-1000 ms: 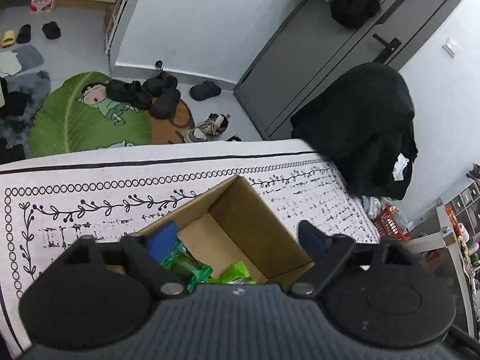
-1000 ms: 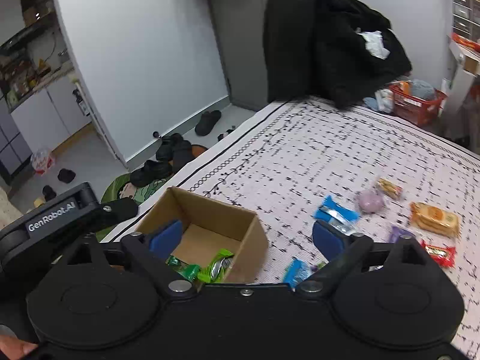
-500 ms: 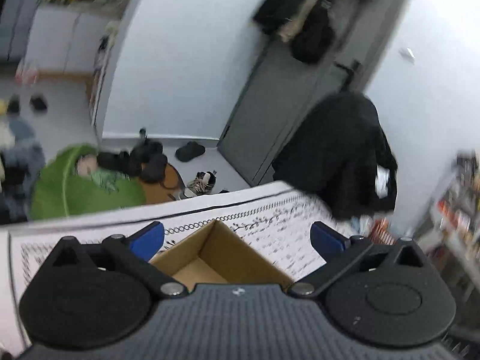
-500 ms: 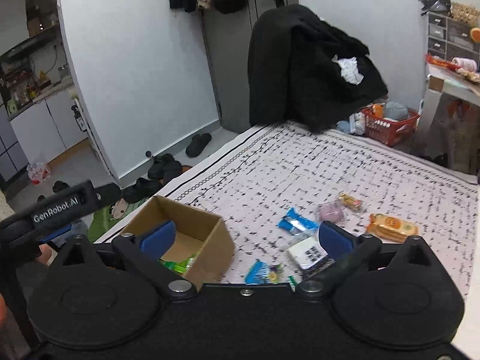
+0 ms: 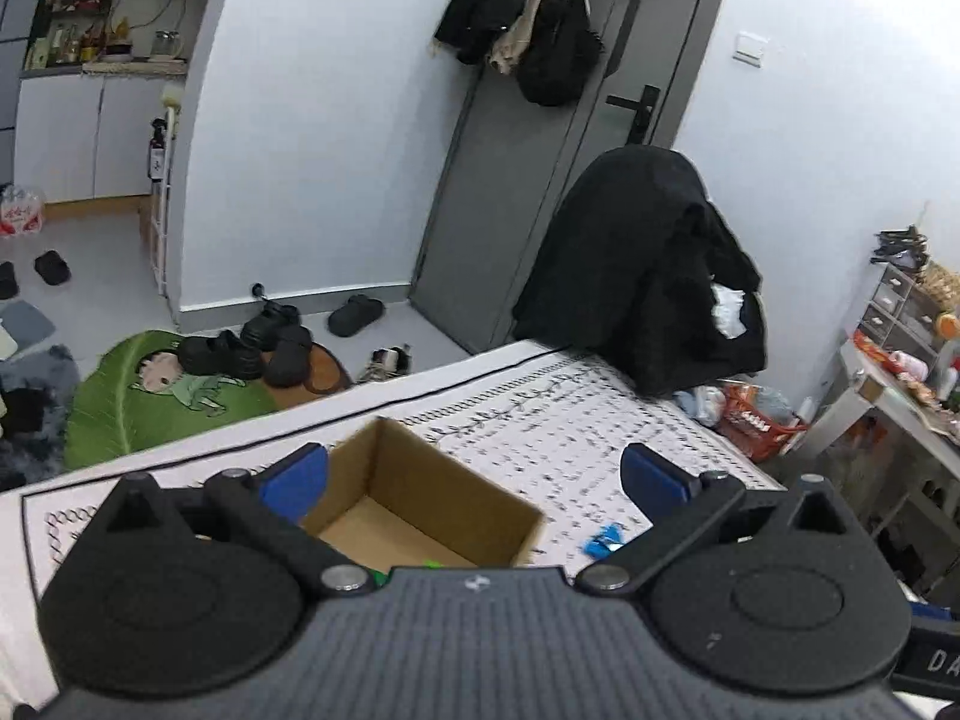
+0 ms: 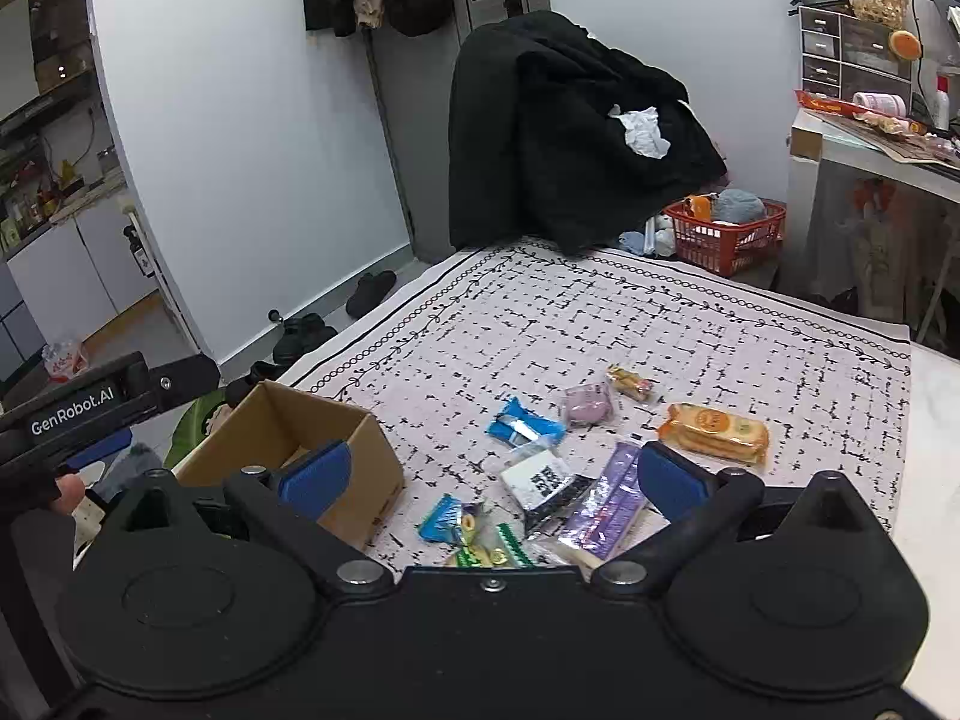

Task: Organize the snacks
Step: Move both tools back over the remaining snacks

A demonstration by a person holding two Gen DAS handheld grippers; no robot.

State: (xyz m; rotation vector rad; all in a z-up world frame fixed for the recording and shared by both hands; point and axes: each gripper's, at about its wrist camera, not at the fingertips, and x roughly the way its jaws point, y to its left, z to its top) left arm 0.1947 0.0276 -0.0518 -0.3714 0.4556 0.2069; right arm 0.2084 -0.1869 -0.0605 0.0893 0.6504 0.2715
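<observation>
Both grippers empty above the box, loose snacks waiting.

Left wrist view: our left gripper (image 5: 474, 474) stands wide, nothing between its fingers, over the cardboard box (image 5: 420, 504). Right wrist view: our right gripper (image 6: 489, 474) gapes empty too; packets such as the orange biscuit pack (image 6: 713, 425) lie on the patterned cloth (image 6: 690, 324) beside the box. We judge them light, crinkly and slippery, best pinched across the flat middle.
</observation>
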